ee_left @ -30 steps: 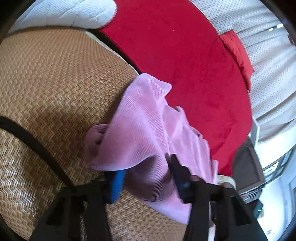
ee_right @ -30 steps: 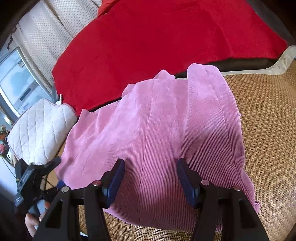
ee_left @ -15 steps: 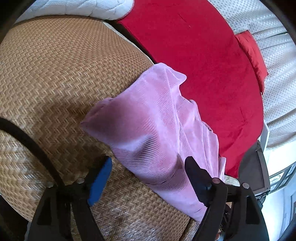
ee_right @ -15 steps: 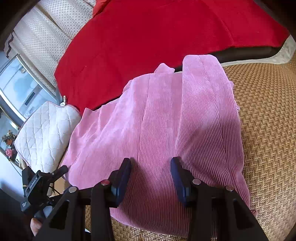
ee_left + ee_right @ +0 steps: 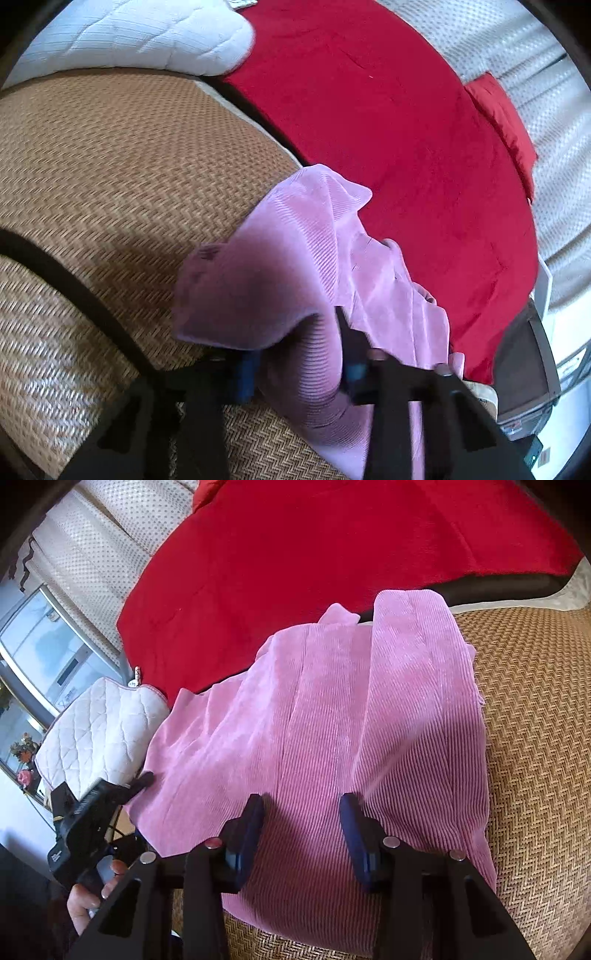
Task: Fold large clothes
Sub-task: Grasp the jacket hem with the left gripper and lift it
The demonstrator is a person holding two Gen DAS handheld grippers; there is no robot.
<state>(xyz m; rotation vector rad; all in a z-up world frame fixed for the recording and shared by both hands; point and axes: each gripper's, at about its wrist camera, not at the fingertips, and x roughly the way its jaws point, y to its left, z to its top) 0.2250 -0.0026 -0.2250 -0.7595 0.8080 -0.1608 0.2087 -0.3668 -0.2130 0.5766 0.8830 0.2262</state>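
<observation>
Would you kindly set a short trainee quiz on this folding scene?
1. True or false: the left gripper has pink garment fabric bunched between its jaws.
2. What lies under the garment: A) woven mat, B) glass table, C) carpet?
3. Fill in: the right gripper hovers with jaws ____.

Key: 1 true. 2 A. 3 open, apart over the garment.

Woven mat point(image 5: 535, 738) carries pink corduroy garment point(image 5: 332, 720); red blanket point(image 5: 332, 546) beyond.
</observation>
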